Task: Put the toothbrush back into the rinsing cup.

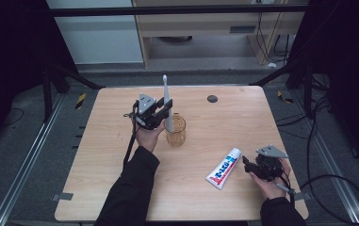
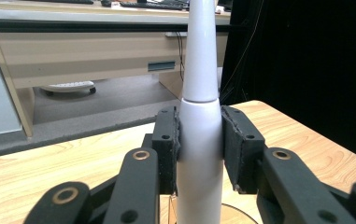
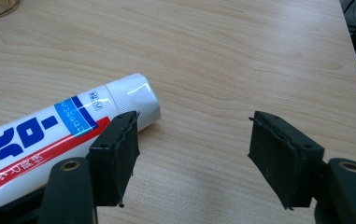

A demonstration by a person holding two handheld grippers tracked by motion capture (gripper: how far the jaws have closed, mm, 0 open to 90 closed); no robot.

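Note:
A white electric toothbrush (image 1: 167, 101) stands upright, its lower end inside a clear amber cup (image 1: 176, 131) near the table's middle. My left gripper (image 1: 160, 112) is shut on the toothbrush handle (image 2: 200, 140), one pad pressed on each side. A white toothpaste tube (image 1: 224, 167) with blue and red print lies flat at the front right. My right gripper (image 1: 247, 165) rests just right of it, open, with bare wood between its pads. In the right gripper view the tube's cap end (image 3: 133, 95) lies beside the left pad (image 3: 117, 156).
A small dark round spot (image 1: 212, 98) sits on the wooden table (image 1: 120, 188) toward the back. Black cables trail from both grippers. Beyond the table's far edge stand a pale desk and a dark curtain.

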